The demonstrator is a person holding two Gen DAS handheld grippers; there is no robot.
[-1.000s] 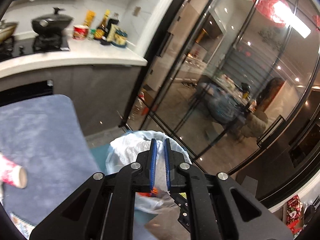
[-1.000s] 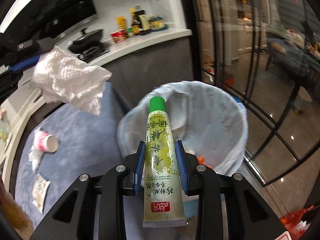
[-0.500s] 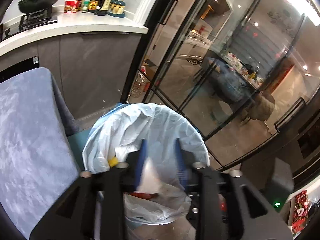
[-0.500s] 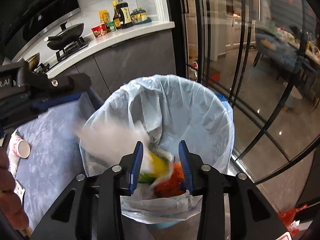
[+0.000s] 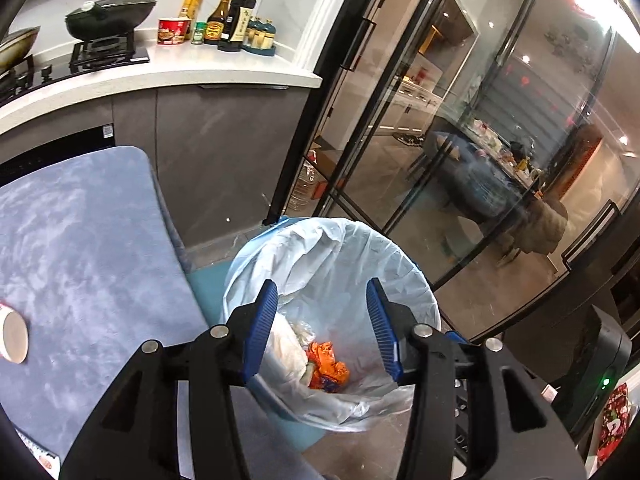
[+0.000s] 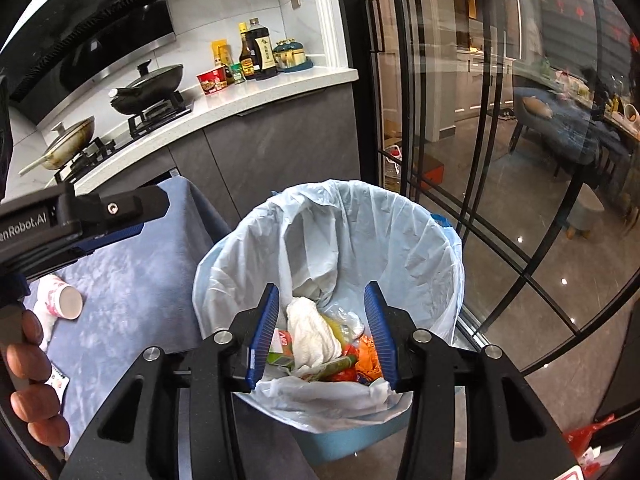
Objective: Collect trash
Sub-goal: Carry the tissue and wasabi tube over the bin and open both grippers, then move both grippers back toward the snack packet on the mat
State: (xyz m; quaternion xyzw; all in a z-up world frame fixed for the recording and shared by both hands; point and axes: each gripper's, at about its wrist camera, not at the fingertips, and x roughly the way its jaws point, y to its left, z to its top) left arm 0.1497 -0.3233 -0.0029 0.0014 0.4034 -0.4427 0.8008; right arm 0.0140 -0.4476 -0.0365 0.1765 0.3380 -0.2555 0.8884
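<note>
Both my grippers hang over the bin, which stands on the floor just beside the blue-covered desk and near the glass doors. My left gripper has its fingers spread wide, nothing between them; through the gap I look down into the bin. My right gripper is likewise spread wide and holds nothing. The bin is lined with a pale plastic bag folded over its rim. Inside it, in the right wrist view: a crumpled white paper towel on top, a green tube lying partly under the towel, an orange wrapper to its right, and a white-and-green carton at the left. The left wrist view shows the same orange wrapper and a pale wad beside it. On the desk, well apart from the bin, a paper cup lies on its side, mouth toward the bin, touching a white scrap; a small flat packet lies nearer the desk's front edge. From the right wrist view my left gripper's body reaches in from the left, above the desk, with my hand on its handle. The kitchen counter behind carries pans and bottles.
</note>
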